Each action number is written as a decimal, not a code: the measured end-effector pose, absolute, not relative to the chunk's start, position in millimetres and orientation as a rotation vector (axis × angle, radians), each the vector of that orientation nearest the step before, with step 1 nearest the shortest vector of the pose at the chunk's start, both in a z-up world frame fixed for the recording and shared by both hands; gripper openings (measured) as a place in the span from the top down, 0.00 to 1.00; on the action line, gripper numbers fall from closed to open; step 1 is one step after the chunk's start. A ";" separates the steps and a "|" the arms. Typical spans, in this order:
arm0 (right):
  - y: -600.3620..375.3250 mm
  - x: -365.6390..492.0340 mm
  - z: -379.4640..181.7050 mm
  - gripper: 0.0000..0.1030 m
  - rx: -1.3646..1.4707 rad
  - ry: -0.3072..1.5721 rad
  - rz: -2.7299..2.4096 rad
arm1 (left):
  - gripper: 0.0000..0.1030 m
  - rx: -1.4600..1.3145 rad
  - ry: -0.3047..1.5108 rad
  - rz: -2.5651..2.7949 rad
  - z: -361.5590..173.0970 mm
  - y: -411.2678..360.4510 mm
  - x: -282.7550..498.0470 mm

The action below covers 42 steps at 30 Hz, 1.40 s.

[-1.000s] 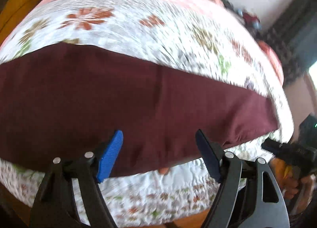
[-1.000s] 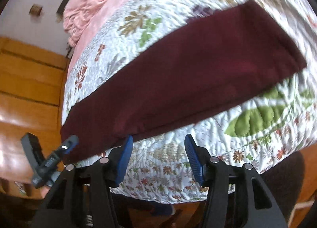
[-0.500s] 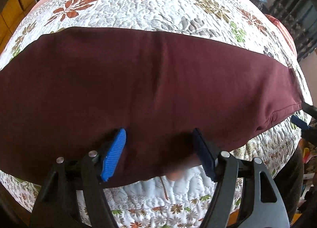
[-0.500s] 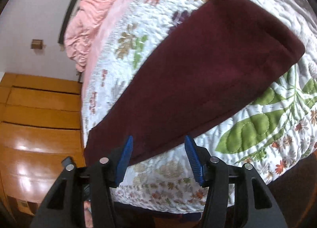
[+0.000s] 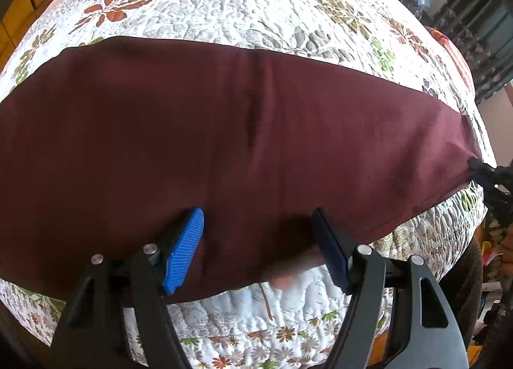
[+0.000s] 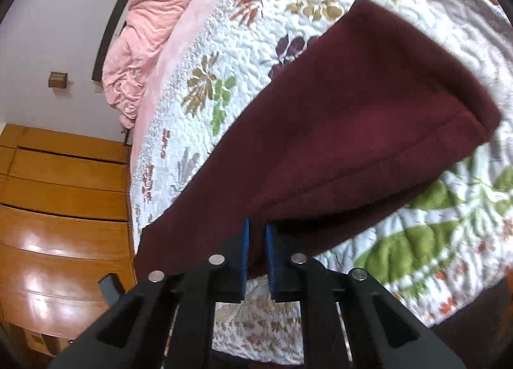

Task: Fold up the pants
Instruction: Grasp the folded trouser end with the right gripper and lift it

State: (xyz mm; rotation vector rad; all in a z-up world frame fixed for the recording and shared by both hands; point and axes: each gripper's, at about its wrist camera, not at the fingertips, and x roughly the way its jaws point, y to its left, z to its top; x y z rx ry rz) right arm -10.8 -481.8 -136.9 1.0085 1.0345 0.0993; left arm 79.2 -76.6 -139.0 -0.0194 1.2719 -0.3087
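Left wrist view: the maroon pants (image 5: 243,144) lie flat in a long band across the floral quilt (image 5: 256,3); the cloth looks soft, light and limp, best taken at an edge; the left gripper (image 5: 256,240) points steeply down over the near edge, jaws wide apart, gripping nothing.

Right wrist view: the right gripper (image 6: 256,240) slants downward; its jaws have just closed, pinching the pants' near edge.
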 end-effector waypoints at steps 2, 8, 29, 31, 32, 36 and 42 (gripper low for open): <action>-483.2 -15.7 -133.5 0.92 0.993 1.062 0.094 | 0.32 -0.009 1.272 -0.308 -139.1 -78.3 79.3; -474.0 -9.7 -157.5 0.87 0.866 1.151 0.062 | 0.32 0.031 1.294 -0.278 -136.1 -87.9 81.9; -578.6 -48.4 -165.5 0.55 1.061 0.982 -0.043 | 0.25 0.119 1.295 -0.423 -139.6 -195.2 85.0; -580.3 -39.9 -170.4 0.55 1.049 0.982 -0.056 | 0.25 0.097 1.292 -0.410 -139.5 -195.2 86.6; -579.9 -36.4 -171.1 0.54 1.048 0.979 -0.060 | 0.25 0.083 1.287 -0.404 -138.4 -196.2 86.7; -576.8 -23.9 -169.1 0.69 0.997 0.968 -0.066 | 0.25 0.074 1.279 -0.395 -138.7 -197.9 87.1; -574.2 -25.3 -135.8 0.86 0.969 0.853 0.016 | 0.27 0.053 1.263 -0.397 -134.4 -190.8 86.1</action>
